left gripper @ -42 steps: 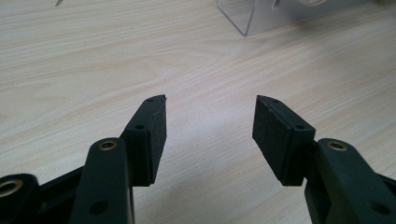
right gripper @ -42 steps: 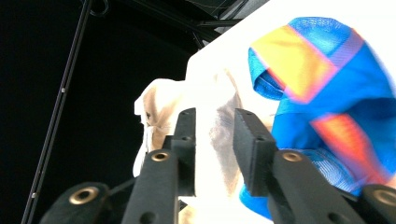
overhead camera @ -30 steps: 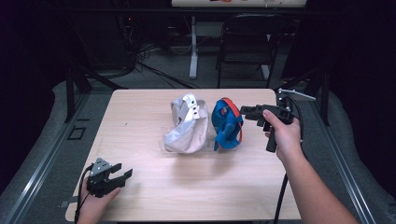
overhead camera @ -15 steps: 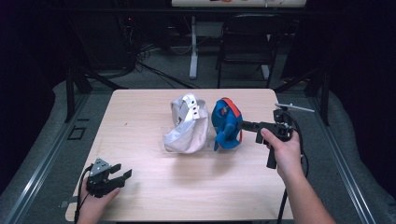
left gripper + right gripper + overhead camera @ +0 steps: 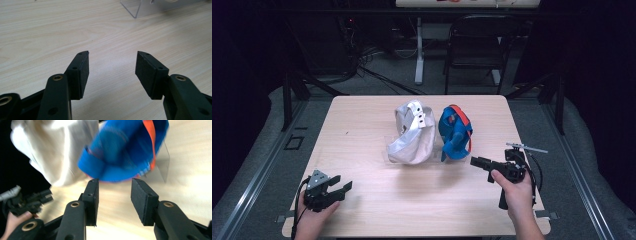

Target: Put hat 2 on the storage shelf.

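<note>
Right gripper view blurred; clear stand [image 5: 163, 167] under the caps hard to make out, cut off in left gripper view. Two caps mid-table: blue cap [image 5: 455, 131], white cap [image 5: 411, 132] touching at its 9 o'clock. Right gripper [image 5: 476, 161] at blue cap's 5 o'clock, jaws apart, just been closing, nothing between. Left gripper [image 5: 343, 187] at table's 7 o'clock, jaws apart, empty.

A pale wooden table [image 5: 362, 130] carries a white cap [image 5: 411, 135] beside a blue cap [image 5: 454, 132].

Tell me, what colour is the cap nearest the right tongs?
Blue cap with an orange stripe, clearest in the high view.
</note>
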Demonstrator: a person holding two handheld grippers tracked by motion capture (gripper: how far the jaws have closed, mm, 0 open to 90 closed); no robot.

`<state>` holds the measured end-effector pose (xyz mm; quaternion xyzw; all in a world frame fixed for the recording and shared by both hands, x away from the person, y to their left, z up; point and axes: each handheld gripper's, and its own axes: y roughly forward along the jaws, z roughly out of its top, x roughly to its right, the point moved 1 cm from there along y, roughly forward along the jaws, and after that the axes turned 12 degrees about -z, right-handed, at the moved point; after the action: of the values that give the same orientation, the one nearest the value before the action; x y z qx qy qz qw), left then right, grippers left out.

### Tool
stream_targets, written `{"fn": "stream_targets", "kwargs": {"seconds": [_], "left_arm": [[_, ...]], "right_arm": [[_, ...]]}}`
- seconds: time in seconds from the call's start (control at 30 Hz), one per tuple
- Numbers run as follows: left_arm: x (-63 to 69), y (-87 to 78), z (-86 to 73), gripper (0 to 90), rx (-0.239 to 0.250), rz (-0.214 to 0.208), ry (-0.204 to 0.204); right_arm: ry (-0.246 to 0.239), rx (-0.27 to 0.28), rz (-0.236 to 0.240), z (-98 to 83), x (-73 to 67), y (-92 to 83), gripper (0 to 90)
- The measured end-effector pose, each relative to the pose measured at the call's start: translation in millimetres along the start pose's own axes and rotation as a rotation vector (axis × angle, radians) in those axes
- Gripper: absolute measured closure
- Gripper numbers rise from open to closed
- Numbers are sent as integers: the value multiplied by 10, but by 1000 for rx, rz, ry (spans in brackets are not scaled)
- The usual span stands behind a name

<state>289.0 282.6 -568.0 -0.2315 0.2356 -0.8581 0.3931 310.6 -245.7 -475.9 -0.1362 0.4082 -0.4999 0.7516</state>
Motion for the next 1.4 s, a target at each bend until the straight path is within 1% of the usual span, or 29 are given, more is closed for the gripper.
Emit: {"fn": "stream_targets", "kwargs": {"seconds": [0.03, 0.1, 0.13, 0.17, 0.2, 0.23, 0.27, 0.37, 0.47, 0.5, 0.57, 0.6, 0.67, 0.77, 0.87, 0.97, 1.0, 1.1, 1.13, 1.17, 1.2, 1.27, 1.3, 1.4], "left_arm": [[-3, -1, 1, 450, -3, -3, 0], [-1, 8, 2, 450, 0, -4, 3], [4, 21, -1, 450, 7, -2, 4], [7, 27, -3, 450, 2, -3, 6], [9, 38, -6, 450, 1, -5, 8], [9, 38, -6, 450, 1, -5, 8], [11, 46, -7, 450, -14, -8, 11], [13, 53, -9, 451, -25, -7, 7], [8, 54, -10, 451, -26, -9, 10], [6, 52, -11, 451, -23, -10, 8], [5, 50, -13, 451, -20, -8, 6], [5, 55, -17, 450, -11, -6, 7], [5, 48, -17, 451, -16, -8, 6], [7, 53, -18, 450, -15, -10, 7], [13, 60, -15, 450, -25, -12, 11], [27, 77, -18, 450, -21, -17, 13], [35, 81, -19, 451, -20, -15, 16], [55, 93, -19, 453, -35, -23, 28], [63, 104, -22, 460, -36, -28, 33], [63, 104, -22, 468, -36, -28, 33], [72, 119, -24, 468, -41, -25, 46], [98, 142, -23, 481, -58, -34, 55], [106, 146, -21, 482, -68, -41, 55], [127, 173, -24, 482, -64, -48, 52]], "right_arm": [[-4, -6, 0, -54, 20, 21, 578], [-28, -16, 2, -161, 55, 65, 560], [-46, -26, -4, -212, 71, 89, 558], [-54, -25, -1, -265, 87, 118, 554], [-58, -28, -1, -313, 101, 143, 549], [-58, -28, -1, -313, 101, 143, 549], [-63, -24, -3, -400, 125, 187, 539], [-60, -10, 9, -530, 160, 246, 525], [-65, -6, 21, -595, 179, 272, 522], [-73, -2, 2, -640, 196, 297, 516], [-62, -3, 10, -665, 210, 320, 516], [-51, 3, 17, -672, 214, 330, 516], [-41, 9, 22, -679, 216, 342, 514], [-62, 11, 9, -699, 213, 365, 513], [-84, -4, 1, -724, 192, 400, 514], [-109, -16, -2, -748, 147, 440, 516], [-125, -22, -5, -757, 130, 450, 518], [-158, -40, -8, -791, 72, 498, 521], [-173, -46, -19, -802, 57, 515, 522], [-173, -46, -19, -802, 57, 515, 522], [-187, -57, -23, -812, 42, 529, 522], [-214, -72, -20, -837, 2, 567, 522], [-227, -78, -29, -840, -5, 569, 522], [-228, -69, -27, -857, -22, 591, 522]]}}
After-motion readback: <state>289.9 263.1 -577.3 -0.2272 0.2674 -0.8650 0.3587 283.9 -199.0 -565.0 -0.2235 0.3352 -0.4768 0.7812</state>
